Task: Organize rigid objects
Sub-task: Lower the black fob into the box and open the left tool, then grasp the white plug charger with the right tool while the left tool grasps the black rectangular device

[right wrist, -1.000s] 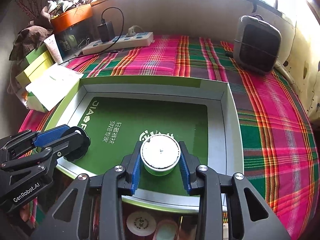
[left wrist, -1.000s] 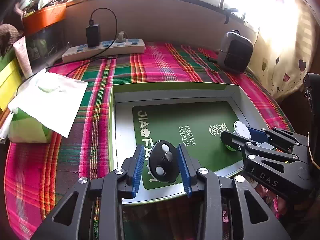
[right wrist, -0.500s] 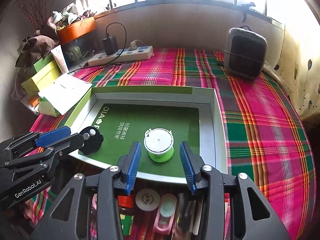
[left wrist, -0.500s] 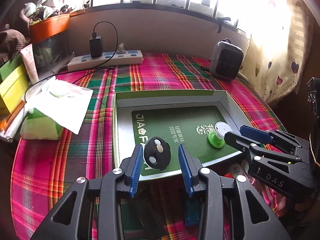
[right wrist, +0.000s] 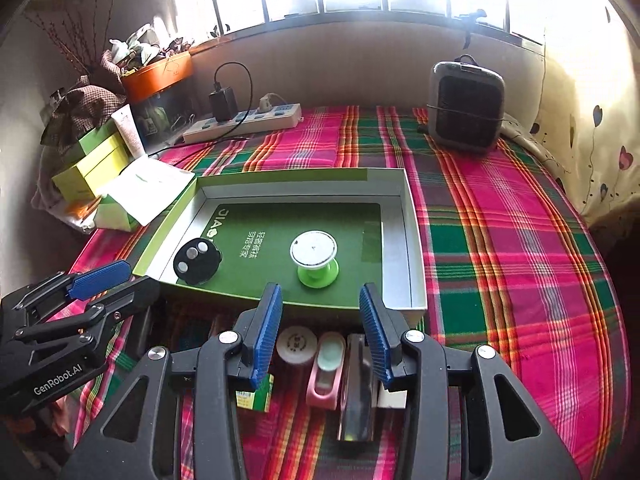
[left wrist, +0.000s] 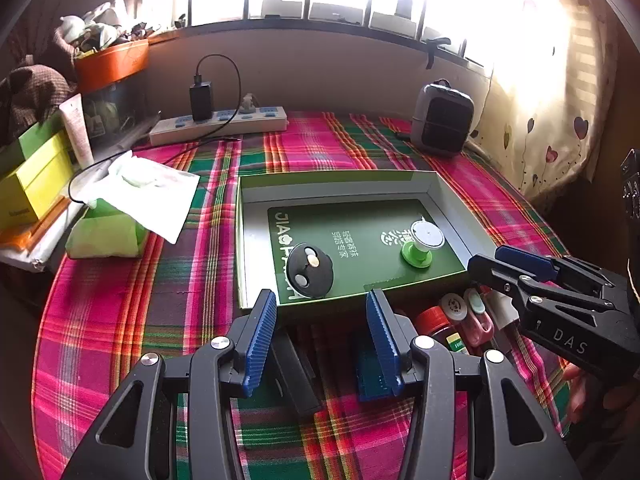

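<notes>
The green box (right wrist: 412,240) lay on your plaid table (right wrist: 500,240). Your left gripper (left wrist: 320,336) and right gripper (right wrist: 322,328) hung at its near edge, fingers apart and empty. Inside sat the black disc (right wrist: 197,261) on the left and the white-topped green spool (right wrist: 314,254) on the right.

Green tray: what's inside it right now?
Inside the green tray sit two things: a black round disc with pale buttons at its left end, and a white-topped spool on a green base near the middle. The near wall hides a strip of the floor.
</notes>
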